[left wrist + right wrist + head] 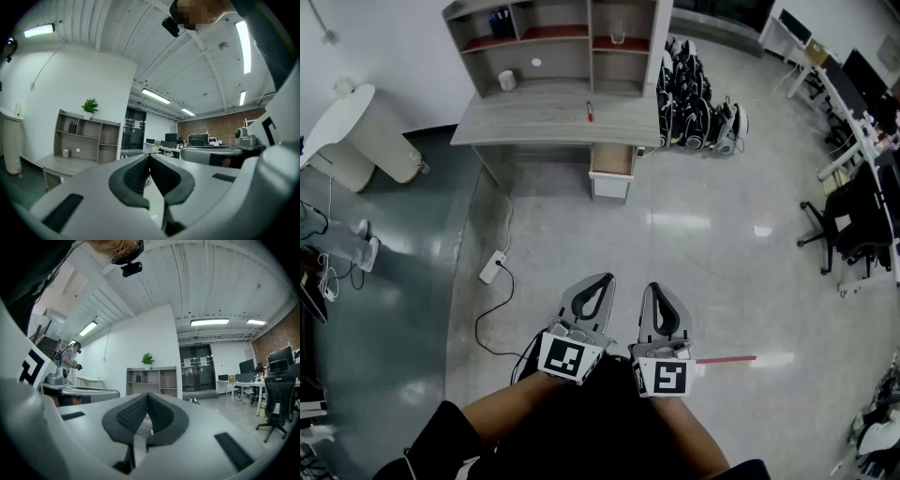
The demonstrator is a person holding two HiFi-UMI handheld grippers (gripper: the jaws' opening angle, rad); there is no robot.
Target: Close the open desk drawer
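Up at twelve o'clock, under the right end of the tabletop [534, 122], the open drawer [612, 161] juts out — probably light, stiff, free-sliding, best pushed square on its front panel — left gripper [606, 279] and right gripper [655, 289] fingers together, empty.

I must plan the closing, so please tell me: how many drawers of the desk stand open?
1. The open drawer sticks out under the right end of the desk, its inside showing. Other drawers may be hidden beneath the desk top.
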